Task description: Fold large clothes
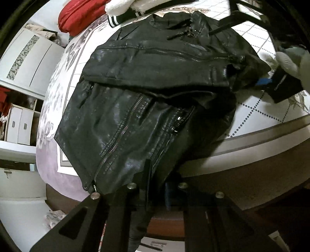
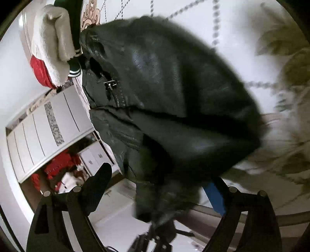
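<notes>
A black leather jacket (image 1: 155, 93) with silver zips lies partly folded on a white patterned bed cover (image 1: 257, 108), its hem hanging over the bed's edge. My left gripper (image 1: 155, 195) is shut on the jacket's bottom hem near the zip end. In the left wrist view my right gripper (image 1: 271, 85), held by a white-gloved hand, is at the jacket's right edge. In the right wrist view the jacket (image 2: 174, 100) fills the middle, blurred by motion. My right gripper (image 2: 160, 193) has its fingers wide apart with jacket cloth lying between them, not clamped.
A red garment (image 1: 81, 15) and a white fleecy one (image 1: 120, 7) lie at the far end of the bed. White wardrobe and drawers (image 1: 27, 64) stand to the left. The bed's wooden frame (image 1: 251, 184) runs below the jacket.
</notes>
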Demonstrator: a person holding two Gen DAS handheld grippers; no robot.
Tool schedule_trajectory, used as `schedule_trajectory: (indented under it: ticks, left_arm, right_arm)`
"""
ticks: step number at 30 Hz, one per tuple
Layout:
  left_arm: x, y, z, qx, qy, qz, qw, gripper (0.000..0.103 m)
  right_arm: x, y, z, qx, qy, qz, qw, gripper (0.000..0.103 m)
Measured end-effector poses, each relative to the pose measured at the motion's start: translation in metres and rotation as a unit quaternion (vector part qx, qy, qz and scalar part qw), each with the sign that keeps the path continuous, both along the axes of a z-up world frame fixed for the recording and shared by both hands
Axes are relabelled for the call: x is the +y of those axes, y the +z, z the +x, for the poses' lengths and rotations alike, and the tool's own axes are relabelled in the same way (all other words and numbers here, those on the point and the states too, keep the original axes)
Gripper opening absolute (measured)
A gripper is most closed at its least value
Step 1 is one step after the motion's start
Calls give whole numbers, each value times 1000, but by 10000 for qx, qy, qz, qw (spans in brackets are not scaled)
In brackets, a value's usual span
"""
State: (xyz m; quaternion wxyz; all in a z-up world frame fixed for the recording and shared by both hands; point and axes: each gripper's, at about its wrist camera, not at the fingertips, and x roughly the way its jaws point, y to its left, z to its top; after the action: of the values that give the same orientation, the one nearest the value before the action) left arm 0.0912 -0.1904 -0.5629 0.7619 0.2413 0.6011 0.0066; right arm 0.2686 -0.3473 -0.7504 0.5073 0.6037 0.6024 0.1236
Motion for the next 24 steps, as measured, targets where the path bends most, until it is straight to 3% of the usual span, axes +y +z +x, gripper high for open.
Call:
schedule_trajectory:
  ticks: [1, 2, 3, 6, 13, 16, 20, 24]
  left_arm:
    - [0, 1, 0, 13, -15, 5, 10000, 8]
    - [0, 2, 0, 28, -28, 4, 10000, 8]
    - [0, 3, -1, 40, -33, -2, 10000, 7]
    - [0, 10, -2, 114, -48, -134, 9998, 6]
    - [-14, 64, -30, 547, 78, -1105, 9923, 6]
    - [-10, 91, -21, 534, 163, -1482, 9874, 6]
    - [26, 113, 22, 315, 348, -1858, 9815, 6]
    - [78, 109, 73, 135, 694, -2217, 9725, 9]
  right_arm:
    - [8, 0, 4, 4, 162, -87, 9998, 90]
    - [12, 1, 5, 39, 253, -257, 9993, 68]
    - [15, 1, 5, 144, 408, -416, 9982, 35]
    - [8, 15, -3, 308, 399, -565, 9971, 26]
    - [-32, 118, -35, 334, 1046, -1297, 9855, 23]
    - [-35, 157, -30, 345, 1135, -1559, 9806, 23]
    - [-4, 199, 13, 194, 1454, -1885, 9710, 23]
    - [62, 216, 77, 88, 1661, -2159, 9621, 24]
